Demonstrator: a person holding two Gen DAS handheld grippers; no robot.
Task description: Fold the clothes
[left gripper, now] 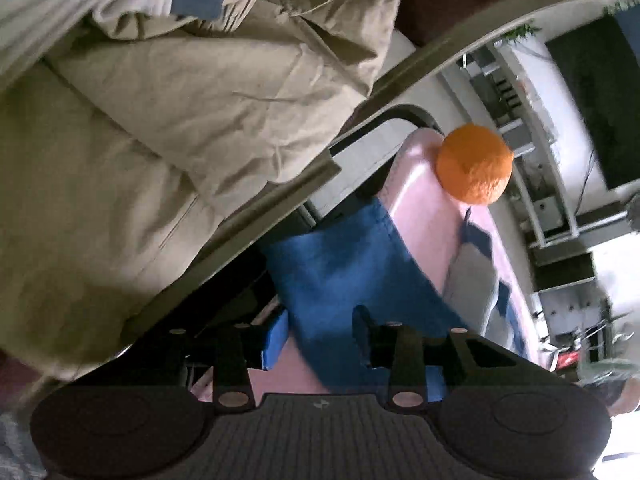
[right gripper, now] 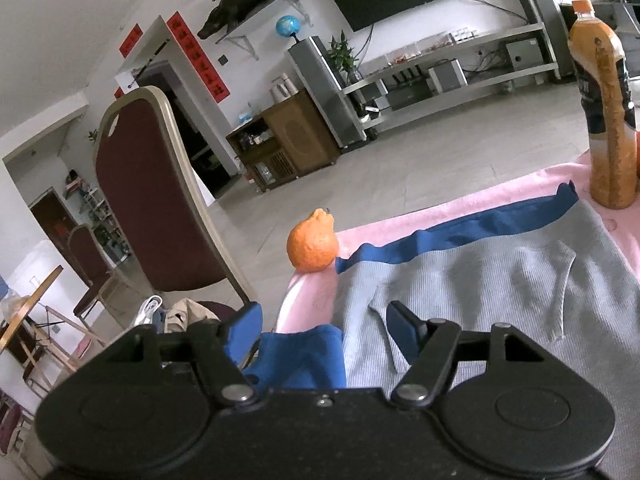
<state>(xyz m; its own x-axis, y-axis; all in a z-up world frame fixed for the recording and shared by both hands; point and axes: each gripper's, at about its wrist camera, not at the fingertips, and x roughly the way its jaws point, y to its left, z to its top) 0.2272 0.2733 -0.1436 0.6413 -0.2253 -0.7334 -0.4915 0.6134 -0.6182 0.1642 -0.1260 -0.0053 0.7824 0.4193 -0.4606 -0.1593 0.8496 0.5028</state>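
A grey ribbed garment [right gripper: 500,280] with a dark blue band [right gripper: 460,228] lies spread on the pink-covered table [right gripper: 400,220]. Its blue part [right gripper: 304,354] is bunched at the table's near left corner, and in the left wrist view the same blue cloth [left gripper: 352,264] drapes over the pink edge. My left gripper [left gripper: 320,336] hangs over this cloth with its jaws partly apart; the cloth runs between the fingers and the pads do not press on it. My right gripper [right gripper: 322,328] stands wide open above the corner, the blue bunch lying low between its fingers.
An orange [right gripper: 312,246] sits on the table's far left corner, also the orange [left gripper: 474,164] in the left wrist view. A tall bottle of orange drink [right gripper: 608,120] stands at the right. A maroon chair [right gripper: 152,200] beside the table holds crumpled beige clothes [left gripper: 180,120].
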